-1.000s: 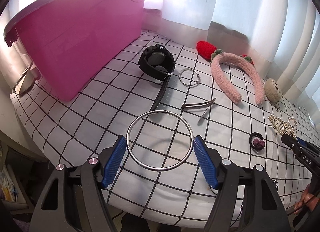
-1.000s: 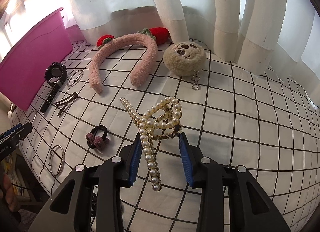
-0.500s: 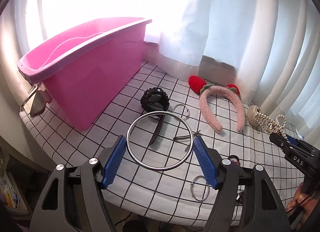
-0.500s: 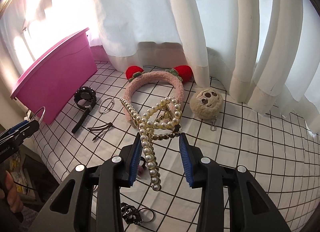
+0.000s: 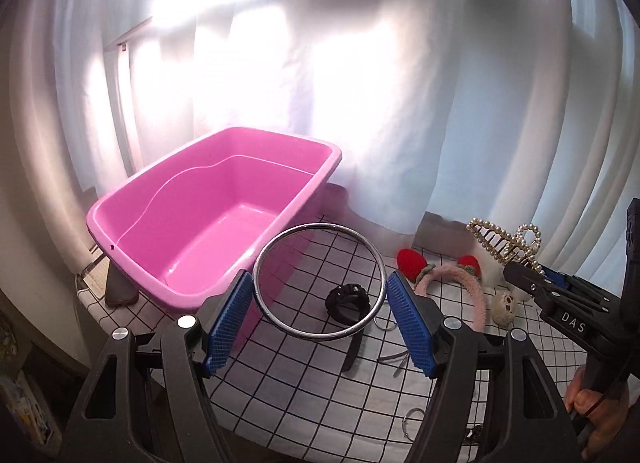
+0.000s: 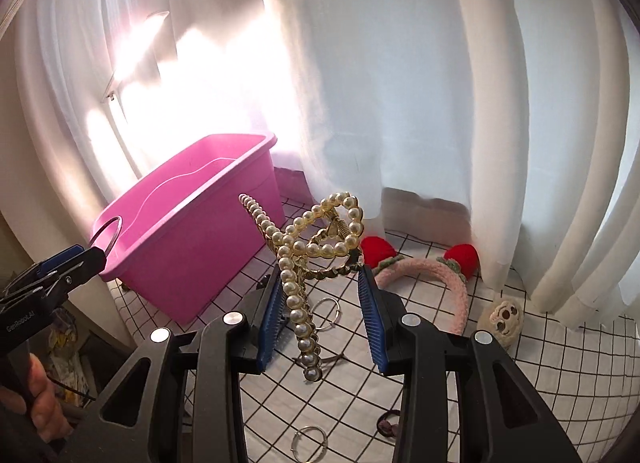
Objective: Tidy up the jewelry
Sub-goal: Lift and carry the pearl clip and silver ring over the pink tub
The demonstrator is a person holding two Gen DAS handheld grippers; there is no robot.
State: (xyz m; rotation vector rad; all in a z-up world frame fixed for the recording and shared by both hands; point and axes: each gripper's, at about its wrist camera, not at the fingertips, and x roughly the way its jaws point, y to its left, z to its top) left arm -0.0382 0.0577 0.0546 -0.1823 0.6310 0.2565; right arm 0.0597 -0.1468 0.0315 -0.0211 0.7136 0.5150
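My left gripper [image 5: 320,323] is shut on a large silver bangle [image 5: 280,323] and holds it high above the table, right of the pink bin [image 5: 216,223], which looks empty. My right gripper [image 6: 320,307] is shut on a pearl hair claw [image 6: 304,255], also lifted high; the claw shows in the left wrist view [image 5: 504,239]. The bin shows in the right wrist view [image 6: 192,231] to the left, with the left gripper [image 6: 94,257] and bangle [image 6: 105,232] near its front corner.
On the checked cloth [image 5: 304,379] lie a black watch [image 5: 346,301], a pink headband with red strawberries [image 6: 432,271], a plush keychain [image 6: 502,317], small silver rings [image 6: 328,313], a hair tie [image 6: 386,423] and a dark hairpin [image 6: 332,359]. White curtains hang behind.
Both grippers have risen well above the table with their items. The view now looks down into the pink bin, and the jewelry on the cloth appears smaller and farther away.
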